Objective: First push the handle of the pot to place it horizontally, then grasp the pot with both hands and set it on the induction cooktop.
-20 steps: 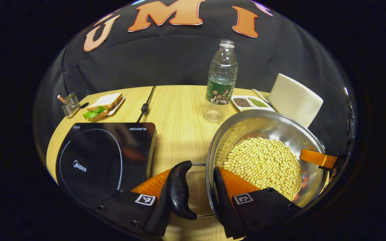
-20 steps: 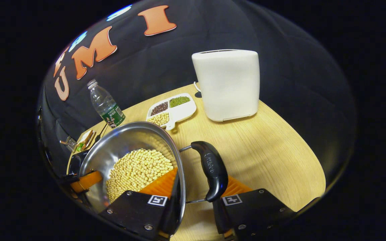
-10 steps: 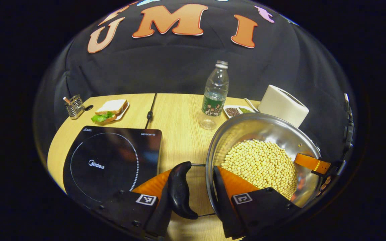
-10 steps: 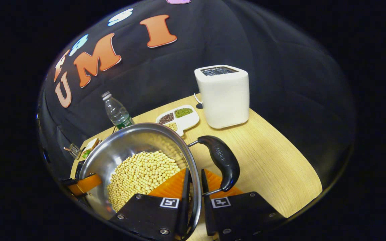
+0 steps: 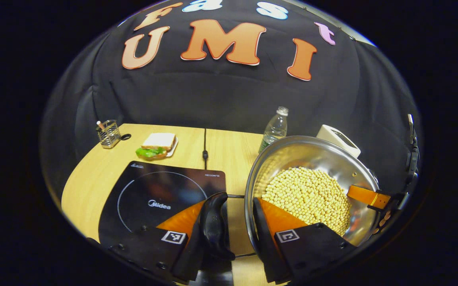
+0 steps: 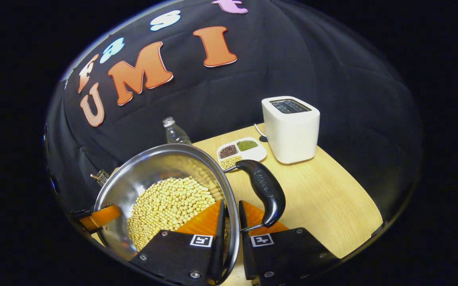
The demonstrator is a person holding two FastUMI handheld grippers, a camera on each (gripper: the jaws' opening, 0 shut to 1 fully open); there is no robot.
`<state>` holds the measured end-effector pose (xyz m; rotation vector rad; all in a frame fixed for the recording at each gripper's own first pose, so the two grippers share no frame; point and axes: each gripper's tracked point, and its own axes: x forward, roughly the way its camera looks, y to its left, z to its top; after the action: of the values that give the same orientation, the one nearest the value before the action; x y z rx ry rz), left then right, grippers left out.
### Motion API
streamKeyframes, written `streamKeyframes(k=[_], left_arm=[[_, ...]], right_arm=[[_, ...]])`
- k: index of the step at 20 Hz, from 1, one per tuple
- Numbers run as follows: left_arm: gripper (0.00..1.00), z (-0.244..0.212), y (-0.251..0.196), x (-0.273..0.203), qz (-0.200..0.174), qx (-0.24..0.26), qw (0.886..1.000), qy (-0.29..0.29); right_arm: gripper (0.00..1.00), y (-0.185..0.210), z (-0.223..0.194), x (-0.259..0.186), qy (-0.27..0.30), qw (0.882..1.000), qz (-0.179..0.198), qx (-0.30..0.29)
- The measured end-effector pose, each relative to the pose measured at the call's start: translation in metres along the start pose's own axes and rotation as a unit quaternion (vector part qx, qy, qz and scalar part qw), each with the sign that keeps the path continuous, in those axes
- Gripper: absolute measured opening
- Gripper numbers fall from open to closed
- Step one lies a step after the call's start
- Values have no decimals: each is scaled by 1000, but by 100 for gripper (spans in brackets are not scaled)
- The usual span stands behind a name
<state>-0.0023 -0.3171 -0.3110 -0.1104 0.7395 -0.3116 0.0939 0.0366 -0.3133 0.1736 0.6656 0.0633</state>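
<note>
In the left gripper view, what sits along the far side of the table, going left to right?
Wire utensil holder → sandwich on a plate → cable → water bottle → white toaster, partly behind the pot.

In the left gripper view, the steel pot of yellow beans hides the base of the clear plastic bottle and most of the white toaster. The near corner of the black induction cooktop lies behind the left gripper. In the right gripper view, the pot covers the bottle below its shoulder, and the wire basket at its rim is too small to tell apart.
</note>
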Motion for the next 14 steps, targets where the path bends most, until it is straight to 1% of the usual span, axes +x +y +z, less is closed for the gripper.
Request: streamKeyframes(k=[1,2,5,6,7,8,14], left_arm=[[68,3,11,-5,2,-5,1000,-4],[70,6,21,-10,5,-10,1000,-7],[70,12,54,-23,18,-14,1000,-15],[68,14,65,-27,23,-15,999,-18],[70,15,77,-31,28,-18,999,-19],[68,14,89,-35,33,-20,999,-20],[68,1,154,-41,54,-37,998,-6]], right_arm=[[21,11,2,-3,-3,1000,6,-1],[20,22,5,-5,-5,1000,13,-2],[21,56,-2,-8,0,1000,26,-14],[21,67,-5,-8,3,999,30,-16],[20,79,-8,-8,5,999,36,-17],[20,90,-13,-7,8,999,41,-18],[20,151,-44,2,33,997,65,-31]])
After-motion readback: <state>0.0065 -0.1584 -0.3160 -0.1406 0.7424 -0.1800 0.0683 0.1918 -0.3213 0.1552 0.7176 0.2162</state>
